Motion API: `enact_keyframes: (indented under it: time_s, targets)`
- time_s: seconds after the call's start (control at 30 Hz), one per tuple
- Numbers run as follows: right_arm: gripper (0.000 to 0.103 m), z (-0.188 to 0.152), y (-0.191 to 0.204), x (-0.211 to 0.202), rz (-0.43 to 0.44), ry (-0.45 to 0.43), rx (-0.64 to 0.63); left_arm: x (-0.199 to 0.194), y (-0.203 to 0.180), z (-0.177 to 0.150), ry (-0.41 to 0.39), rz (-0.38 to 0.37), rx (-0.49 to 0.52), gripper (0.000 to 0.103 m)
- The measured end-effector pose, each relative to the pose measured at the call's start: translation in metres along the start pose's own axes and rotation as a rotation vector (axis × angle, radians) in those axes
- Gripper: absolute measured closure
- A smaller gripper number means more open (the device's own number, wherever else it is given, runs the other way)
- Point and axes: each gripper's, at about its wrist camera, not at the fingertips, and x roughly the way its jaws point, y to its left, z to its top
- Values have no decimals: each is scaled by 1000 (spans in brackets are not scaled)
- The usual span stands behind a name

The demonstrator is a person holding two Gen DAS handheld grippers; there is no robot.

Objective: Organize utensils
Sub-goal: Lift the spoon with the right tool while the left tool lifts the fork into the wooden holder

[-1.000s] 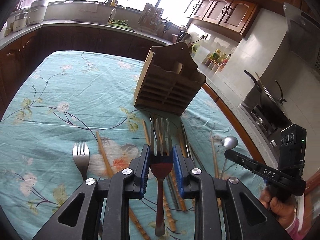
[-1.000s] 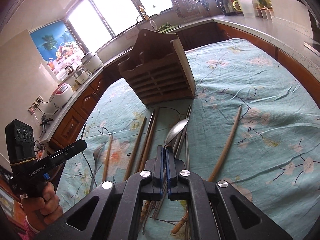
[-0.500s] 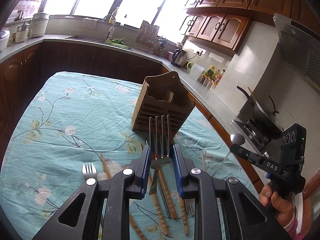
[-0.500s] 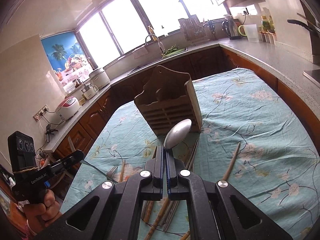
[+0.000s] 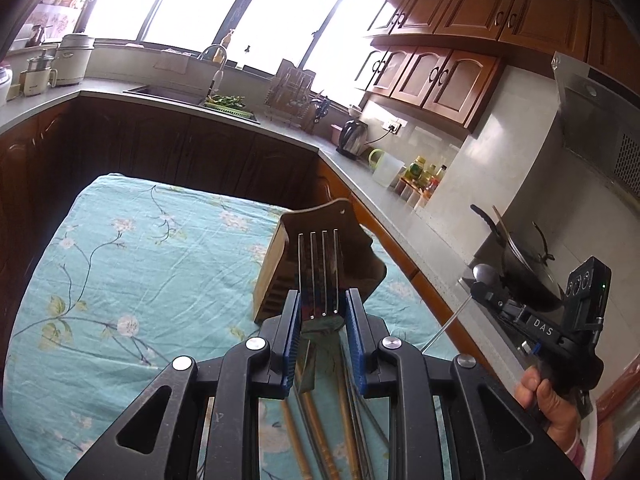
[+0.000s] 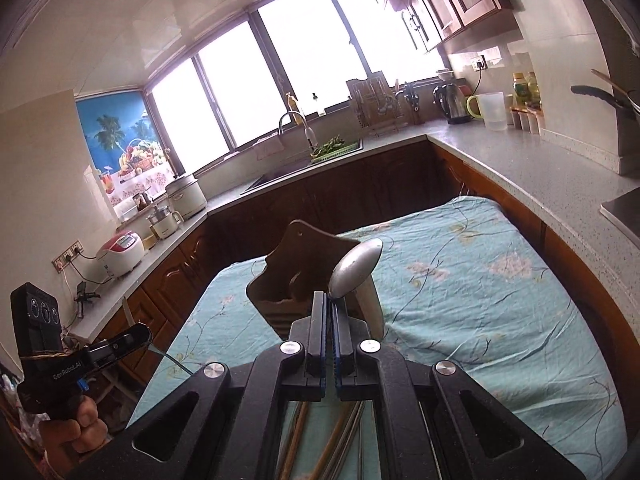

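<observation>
Two grippers hover over a floral teal tabletop (image 5: 120,280) in a wood-cabinet kitchen. Left gripper (image 5: 322,312) jaws pinch a fork (image 5: 319,272); right gripper (image 6: 330,316) jaws pinch a spoon (image 6: 354,266).

The fork (image 5: 319,276) handle drops out of sight behind the left gripper (image 5: 319,312). The spoon (image 6: 354,267) handle is hidden between the right gripper (image 6: 329,314) pads. Chopsticks (image 5: 316,428) on the bench (image 5: 120,280) run off the bottom edge, too overlapped to count.
</observation>
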Motion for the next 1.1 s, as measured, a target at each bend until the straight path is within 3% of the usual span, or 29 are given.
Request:
enact_keyframes:
  time_s: [0.3, 0.5, 0.87, 1.1]
  targets:
    - [101, 54, 3, 21, -20, -130, -24, 46, 9, 59, -92, -18, -17, 83]
    - [101, 77, 10, 49, -76, -178, -83, 104, 27, 80, -87, -7, -57, 83]
    - [101, 41, 3, 123, -132, -68, -146, 205, 54, 71, -13, 50, -119, 83]
    - [101, 19, -6, 146, -123, 4, -136, 231, 46, 67, 29, 51, -89, 83]
